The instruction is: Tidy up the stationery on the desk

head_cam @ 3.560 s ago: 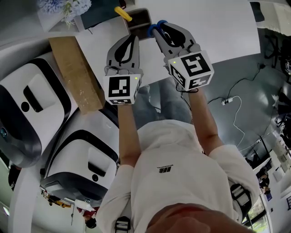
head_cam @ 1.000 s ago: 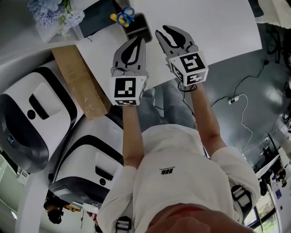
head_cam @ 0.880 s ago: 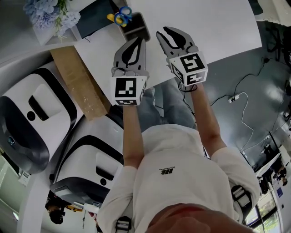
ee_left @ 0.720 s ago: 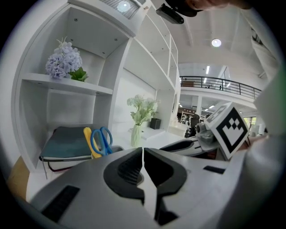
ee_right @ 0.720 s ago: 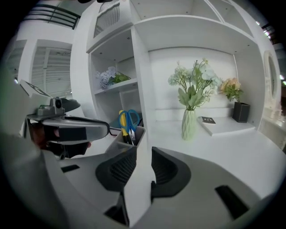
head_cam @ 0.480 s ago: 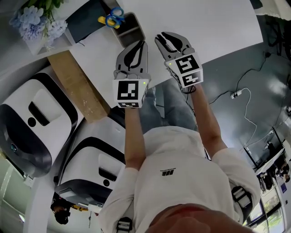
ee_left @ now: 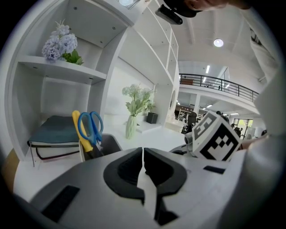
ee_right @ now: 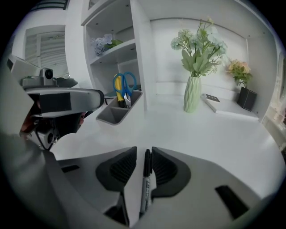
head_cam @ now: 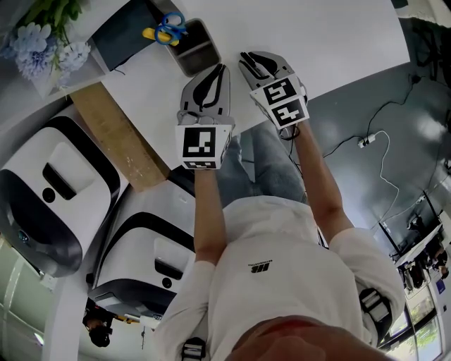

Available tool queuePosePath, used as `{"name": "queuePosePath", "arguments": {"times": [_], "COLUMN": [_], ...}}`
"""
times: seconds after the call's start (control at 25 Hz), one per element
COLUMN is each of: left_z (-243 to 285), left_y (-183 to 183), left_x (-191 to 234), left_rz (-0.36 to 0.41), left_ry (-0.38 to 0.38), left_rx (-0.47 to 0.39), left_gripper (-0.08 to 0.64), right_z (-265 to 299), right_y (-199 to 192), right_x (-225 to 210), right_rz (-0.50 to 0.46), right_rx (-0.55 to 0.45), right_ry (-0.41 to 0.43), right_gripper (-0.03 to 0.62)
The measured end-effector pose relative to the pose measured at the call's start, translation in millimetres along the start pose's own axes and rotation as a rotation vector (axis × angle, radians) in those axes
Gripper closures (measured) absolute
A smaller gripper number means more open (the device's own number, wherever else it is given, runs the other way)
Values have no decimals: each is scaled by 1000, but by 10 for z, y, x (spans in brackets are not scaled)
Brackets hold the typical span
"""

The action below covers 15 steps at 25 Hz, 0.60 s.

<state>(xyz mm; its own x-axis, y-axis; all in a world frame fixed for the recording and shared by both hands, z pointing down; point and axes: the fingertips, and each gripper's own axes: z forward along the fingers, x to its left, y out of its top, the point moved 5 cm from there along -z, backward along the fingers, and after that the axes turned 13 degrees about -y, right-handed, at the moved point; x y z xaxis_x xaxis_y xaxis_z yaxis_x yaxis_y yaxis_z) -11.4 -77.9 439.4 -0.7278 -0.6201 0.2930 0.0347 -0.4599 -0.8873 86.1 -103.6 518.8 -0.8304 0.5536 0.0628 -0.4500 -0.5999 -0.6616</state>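
A grey pen holder (head_cam: 199, 53) stands at the back left of the white desk (head_cam: 317, 35). Blue-handled scissors (head_cam: 169, 21) and a yellow-handled tool (head_cam: 151, 34) stick up out of it. The same scissors (ee_left: 91, 126) and holder (ee_right: 114, 115) appear in both gripper views. My left gripper (head_cam: 221, 69) is shut and empty, just in front of the holder. My right gripper (head_cam: 249, 58) hovers beside it over the desk's front part. A black marker (ee_right: 145, 175) lies lengthwise between its jaws, which are shut on it.
Shelves on the left hold a teal book (ee_left: 56, 127) and blue flowers (head_cam: 39, 46). A vase of flowers (ee_right: 193, 98), a flat notebook (ee_right: 221, 103) and a dark pot (ee_right: 246, 97) stand at the desk's back. A cardboard plank (head_cam: 116, 130) and white machines (head_cam: 49, 190) lie to the left.
3.6 s ago the blue scissors were in my right gripper at the holder; now they stand in it. Both grippers have drawn back from the holder towards the desk's front.
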Motion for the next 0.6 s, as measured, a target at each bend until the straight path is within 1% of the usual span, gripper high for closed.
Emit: {"name": "queuePosePath", "arguments": {"times": [0.28, 0.4, 0.6], "left_z": [-11, -24, -49], "left_y": [-28, -33, -38], "left_x": [14, 24, 33], "left_rz": [-8, -12, -14], "left_ry": [3, 5, 8], "left_rx": [2, 1, -1], "left_gripper": [560, 560, 560], "right_z": [161, 209, 225], "right_y": [-24, -57, -67], "right_x": [-17, -10, -15], "right_rz": [-13, -16, -18], "right_rx": [46, 79, 91], "right_ry": [0, 3, 0], "right_gripper": [508, 523, 535]}}
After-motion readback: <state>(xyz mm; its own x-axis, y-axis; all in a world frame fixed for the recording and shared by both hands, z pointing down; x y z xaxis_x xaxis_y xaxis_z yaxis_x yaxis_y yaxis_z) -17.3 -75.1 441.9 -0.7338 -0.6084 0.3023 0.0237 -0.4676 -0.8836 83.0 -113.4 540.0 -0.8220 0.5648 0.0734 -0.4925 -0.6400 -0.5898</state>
